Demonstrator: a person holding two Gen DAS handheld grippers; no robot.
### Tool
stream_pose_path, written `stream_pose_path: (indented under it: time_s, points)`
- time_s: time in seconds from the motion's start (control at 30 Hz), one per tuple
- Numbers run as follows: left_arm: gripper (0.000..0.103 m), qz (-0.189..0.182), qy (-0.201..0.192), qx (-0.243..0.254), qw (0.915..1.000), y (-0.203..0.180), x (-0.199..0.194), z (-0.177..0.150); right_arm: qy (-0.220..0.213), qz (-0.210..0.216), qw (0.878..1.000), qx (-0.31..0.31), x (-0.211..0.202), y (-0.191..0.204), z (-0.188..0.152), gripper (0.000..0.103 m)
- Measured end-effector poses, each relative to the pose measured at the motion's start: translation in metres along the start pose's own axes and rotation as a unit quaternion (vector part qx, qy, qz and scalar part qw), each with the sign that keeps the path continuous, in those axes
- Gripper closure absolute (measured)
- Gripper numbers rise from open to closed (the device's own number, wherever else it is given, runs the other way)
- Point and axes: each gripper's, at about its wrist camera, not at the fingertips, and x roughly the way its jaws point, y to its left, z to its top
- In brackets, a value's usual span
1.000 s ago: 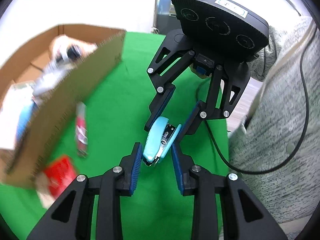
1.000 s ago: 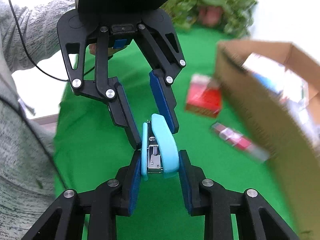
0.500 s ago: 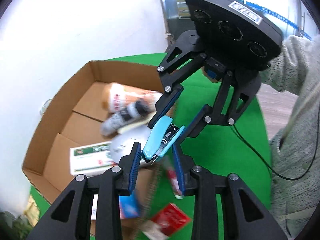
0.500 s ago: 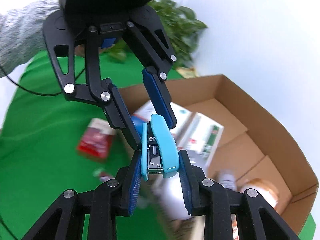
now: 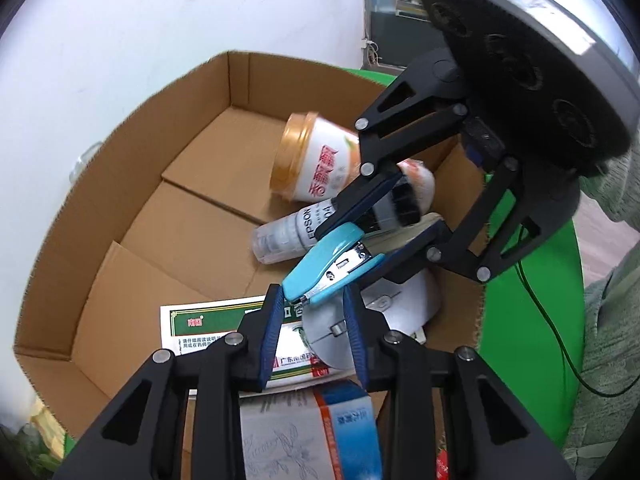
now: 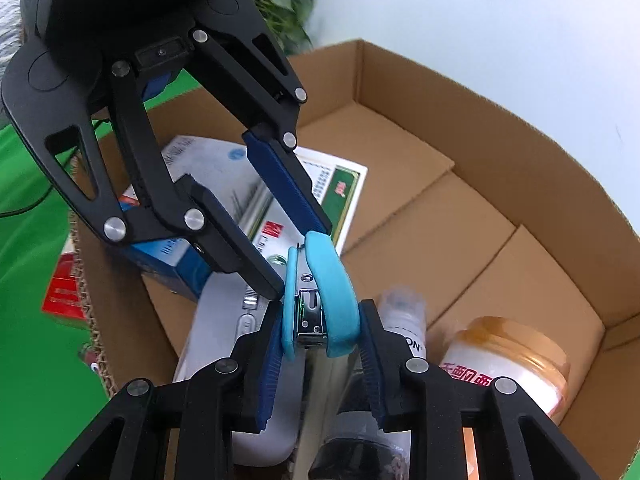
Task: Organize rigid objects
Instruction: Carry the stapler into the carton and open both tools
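The left gripper (image 5: pixel 314 312) is closed on one end of a small turquoise plastic stapler with a shiny metal mechanism (image 5: pixel 330 266), its blue ribbed pads (image 5: pixel 270 330) pressing the stapler's sides. The right gripper (image 6: pixel 320 344) clamps the opposite end of the same stapler (image 6: pixel 320 300), its own blue pads (image 6: pixel 370 364) squeezing the turquoise body. So the two grippers face each other, fingertip to fingertip, with the stapler carried between them in the air.

Both grippers point steeply downward, held above an open brown corrugated cardboard box (image 5: pixel 132 200), so the stapler hangs over the box's interior rather than resting on anything.

Directly under the stapler, inside the box, lies a pale grey computer mouse (image 5: pixel 384 320) beside a white and green printed medicine carton (image 5: pixel 208 324). A blue and white carton with a drawn plant motif (image 5: pixel 316 428) lies at the box's near wall in the left wrist view. Further in rests a clear cylindrical bottle with a black cap and dark lettering (image 5: pixel 288 232), and next to it a white jar with a gold lid and red characters (image 5: pixel 316 160), lying on its side.

Outside the box, a green cloth surface (image 6: pixel 36 352) carries a flat red packet (image 6: pixel 64 288) near the box's wall. A person's grey knitted sleeve (image 5: pixel 608 344) shows at the edge of the left wrist view, and a leafy green plant (image 6: pixel 280 4) stands beyond the box against a pale wall.
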Motion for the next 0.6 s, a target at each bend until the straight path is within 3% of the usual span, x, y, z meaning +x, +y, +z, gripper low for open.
stream_pose_path:
  time_s: [0.1,0.23,0.3,0.37,0.6]
  points:
    - [0.072,-0.005,0.009,-0.010,0.9999,0.006,0.010,-0.001,0.006,-0.003,1.000,0.007,0.004,-0.002,0.003,0.069]
    - [0.070,0.006,0.023,-0.016,0.9996,0.010,0.024,0.000,0.007,-0.003,1.000,0.023,0.008,-0.007,0.007,0.055]
    - [0.057,0.017,0.022,-0.023,0.9994,0.012,0.023,0.000,0.007,-0.003,1.000,0.021,0.006,-0.004,0.006,0.048]
    - [0.026,0.038,0.026,-0.031,0.9984,0.014,0.023,0.000,0.003,-0.002,1.000,0.011,0.002,0.003,0.005,0.048]
    - [0.016,0.063,-0.010,-0.071,0.9954,0.007,-0.011,-0.009,-0.029,-0.014,0.999,-0.003,-0.039,0.036,-0.003,0.048]
